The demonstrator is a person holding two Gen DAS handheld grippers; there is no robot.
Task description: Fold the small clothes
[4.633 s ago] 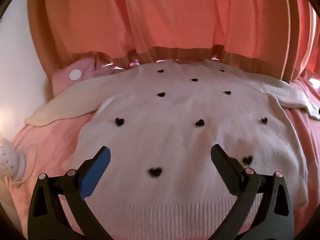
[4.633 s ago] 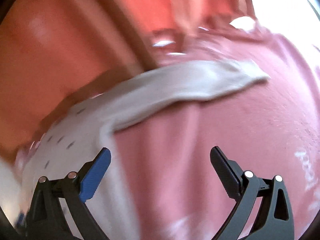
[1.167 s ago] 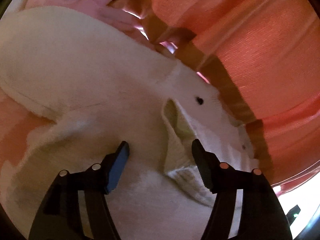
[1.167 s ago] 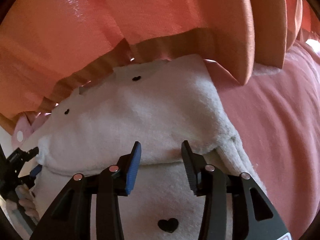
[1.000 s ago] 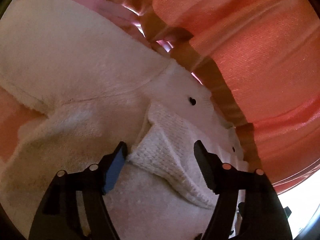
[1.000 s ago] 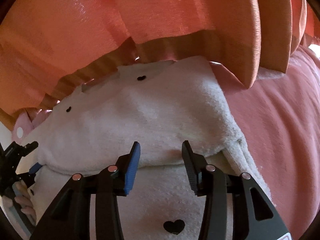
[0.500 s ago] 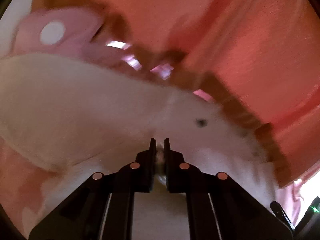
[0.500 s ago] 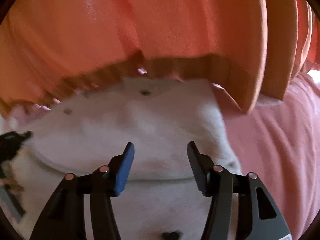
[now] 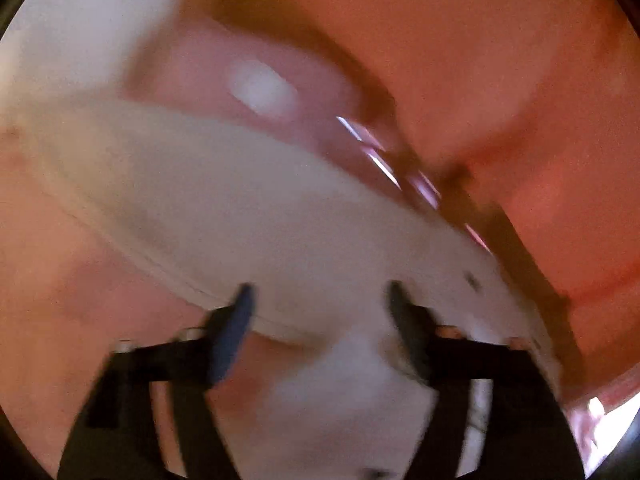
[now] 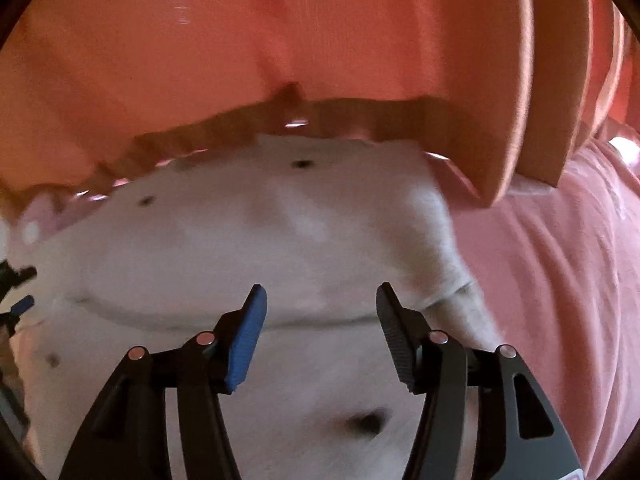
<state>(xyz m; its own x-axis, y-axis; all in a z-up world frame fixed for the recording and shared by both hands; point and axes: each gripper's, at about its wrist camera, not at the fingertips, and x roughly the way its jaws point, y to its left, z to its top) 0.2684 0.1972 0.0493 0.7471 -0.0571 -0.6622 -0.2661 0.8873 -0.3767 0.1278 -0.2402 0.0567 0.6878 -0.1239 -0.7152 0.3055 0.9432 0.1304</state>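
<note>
White sweater w/ small black hearts was found laid on pink bed cover, folded, below orange curtain. Left hand-held gripper was seen parted, nothing held, over sweater's folded edge; view blurred. Right hand-held gripper was likewise parted, empty, above fold line.

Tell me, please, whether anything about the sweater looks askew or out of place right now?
Nothing looks damaged. The white fuzzy sweater with small black hearts lies on the pink bedspread, its far edge tucked under the hanging orange curtain. The folded-over sleeve's edge runs slightly bowed. Both tools are open above it; the left view is blurred.
</note>
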